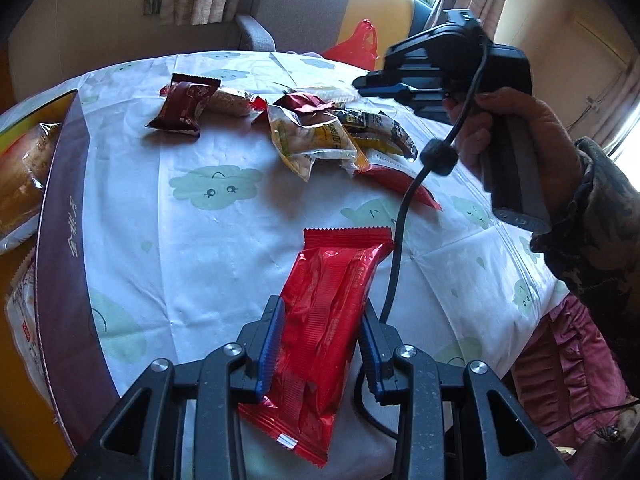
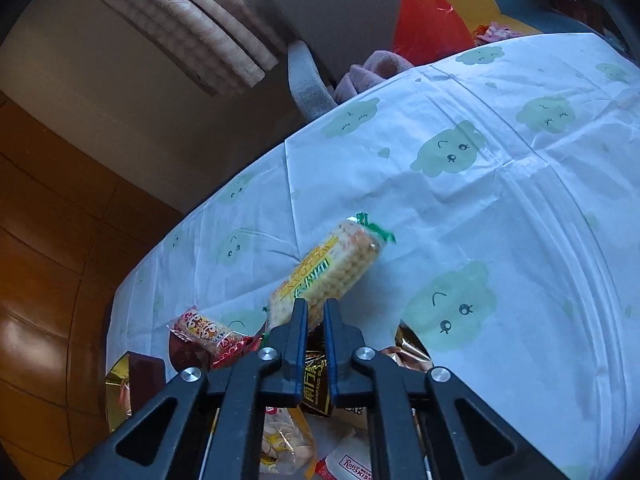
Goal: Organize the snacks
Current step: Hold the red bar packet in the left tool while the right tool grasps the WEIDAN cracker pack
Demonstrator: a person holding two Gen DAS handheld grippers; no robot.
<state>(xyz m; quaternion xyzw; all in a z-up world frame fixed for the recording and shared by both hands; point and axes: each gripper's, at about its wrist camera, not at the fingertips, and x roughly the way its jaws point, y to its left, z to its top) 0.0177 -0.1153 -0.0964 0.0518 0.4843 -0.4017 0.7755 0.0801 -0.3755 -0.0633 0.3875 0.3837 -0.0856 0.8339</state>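
Note:
My left gripper (image 1: 322, 306) is shut on a long red snack packet (image 1: 328, 280), its blue pads (image 1: 272, 344) pressing both sides low over the table. My right gripper (image 2: 316, 304) stands over the snack pile with its jaws nearly together. The near end of a clear packet of yellow crackers (image 2: 332, 268) with a green seal is pinched between the tips. In the left wrist view the right gripper (image 1: 360, 82) hangs at the pile's far edge, held by a person's hand (image 1: 500, 128).
A purple-sided box (image 1: 60, 200) with packets inside stands at the left. Several loose snacks (image 1: 316, 140) lie mid-table on a white cloth with green clouds (image 1: 216, 184). A red plastic bag (image 1: 360, 44) and a grey chair (image 1: 256, 32) sit beyond the far edge.

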